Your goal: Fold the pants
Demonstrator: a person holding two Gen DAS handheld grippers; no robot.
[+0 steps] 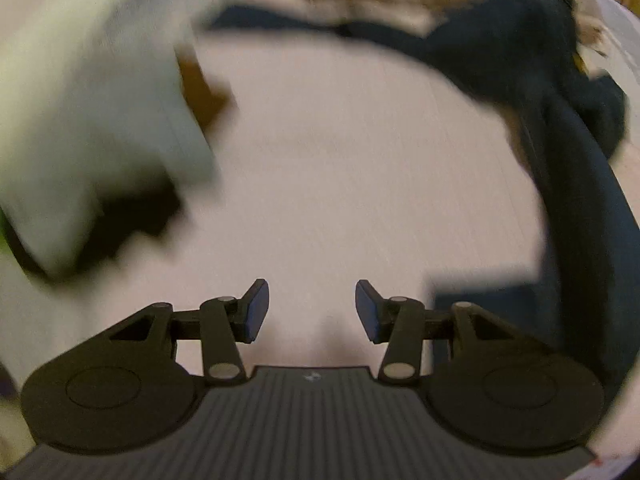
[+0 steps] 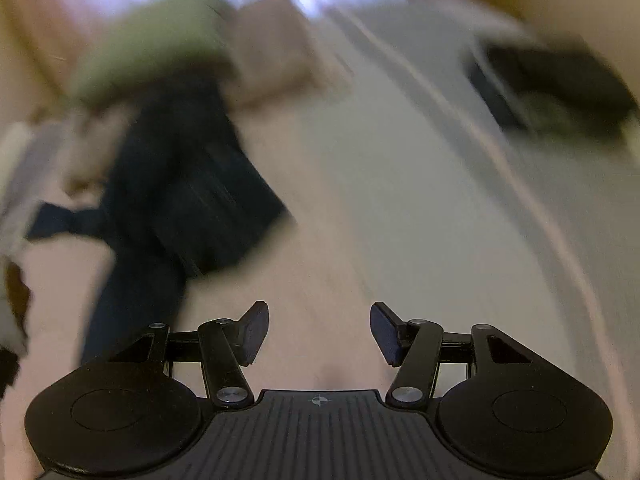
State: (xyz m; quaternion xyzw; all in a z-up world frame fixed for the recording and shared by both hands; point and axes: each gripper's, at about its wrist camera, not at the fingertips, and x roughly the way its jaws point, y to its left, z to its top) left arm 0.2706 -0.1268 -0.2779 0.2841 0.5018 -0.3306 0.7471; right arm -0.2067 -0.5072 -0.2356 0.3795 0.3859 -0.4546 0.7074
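The work surface [image 1: 340,184] is a pale, pinkish sheet, apparently a bed; heavy blur leaves this uncertain. Across it lie the dark navy pants [image 1: 572,184], unfolded and spread loosely.

In the left wrist view the pants occupy the right side and the far edge of the frame — one long band runs from the upper right down past the right finger of the left gripper [image 1: 312,310], and a thinner dark strip extends leftward along the far edge. Their long axis therefore runs roughly away from the gripper, offset to its right.

In the right wrist view the pants [image 2: 180,184] lie to the left of and beyond the right gripper [image 2: 319,334], with one leg trailing down toward the lower left.

Judgement: the garment lies between the two grippers, so each must travel inward to reach an edge. Neither is clearly nearer.

A pale green cloth [image 2: 148,52] and a beige cloth [image 2: 272,56] sit beyond the pants.

Gripper state — both have their jaws spread apart, with nothing between the pads. Only bare sheet shows in each gap.
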